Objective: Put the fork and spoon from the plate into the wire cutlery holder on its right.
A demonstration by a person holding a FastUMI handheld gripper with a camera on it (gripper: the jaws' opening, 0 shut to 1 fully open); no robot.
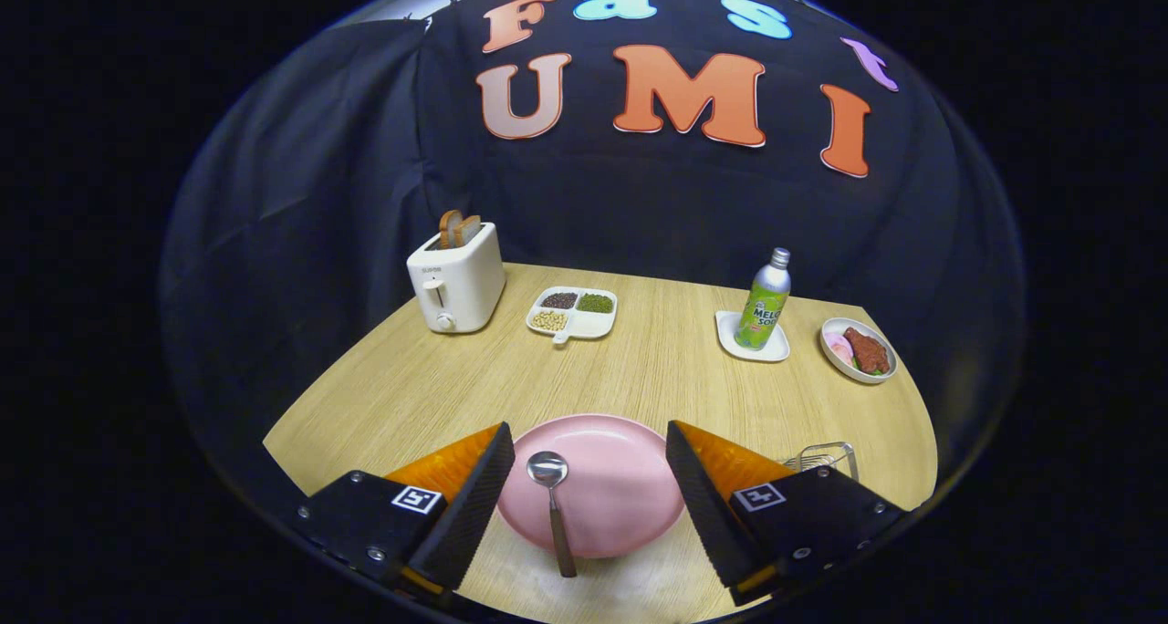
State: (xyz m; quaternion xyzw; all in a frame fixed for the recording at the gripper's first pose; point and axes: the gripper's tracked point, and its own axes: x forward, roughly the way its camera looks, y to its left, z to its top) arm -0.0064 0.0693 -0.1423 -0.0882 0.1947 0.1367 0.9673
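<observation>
— Pink is the plate [610,492], and it is seen lying on the wooden bench [639,359] between the two fingers of the tool [585,494]. Is anything held by the tool?

— Nothing is held. The fingers are spread wide, one to each side of the plate, and nothing is touched by either.

— Where is the spoon [553,505] found?

— Its bowl is laid on the plate, nearer the left finger, and its dark handle is run back over the rim toward the tool, so that the end is rested on the bench. No fork can be made out on the plate.

— And the wire holder [824,457]?

— It is seen just beyond the right finger, to the right of the plate, partly hidden by that finger.

— How is the spoon expected to handle?

— It is judged to be light and stiff, with a polished metal bowl that is likely slippery. The bowl is best avoided. The handle is judged the better place to be gripped, about midway, where it is raised a little by the plate's rim and a finger may be passed to either side.

— What should be minded?

— A thin handle may be twisted or let slip if it is pinched off-centre, and the plate could be nudged. The toaster [456,279], the bottle [765,303] and the dishes behind are well apart.
</observation>
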